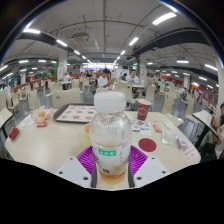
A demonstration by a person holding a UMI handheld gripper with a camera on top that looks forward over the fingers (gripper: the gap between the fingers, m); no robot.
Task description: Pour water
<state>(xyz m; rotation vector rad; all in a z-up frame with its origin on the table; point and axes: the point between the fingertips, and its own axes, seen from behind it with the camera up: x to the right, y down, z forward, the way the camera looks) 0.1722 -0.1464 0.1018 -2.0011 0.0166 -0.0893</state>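
Your clear plastic bottle (110, 138), ribbed and round with a wide white cap, stood upright between the fingers, its base hiding the purple pads (137, 159). The gripper (111, 160) appeared clamped on it, both pads against its sides. Beyond it, the pale round table (40, 145) held a tray (76, 114) and small packets.

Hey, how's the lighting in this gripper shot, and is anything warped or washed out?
Gripper view: bright ceiling strip lights light the hall evenly; the wide-angle lens bends ceiling and round table into curves; the bottle, between the fingers of the gripper, is sharp, its white cap nearly blown out; far people look small and soft.
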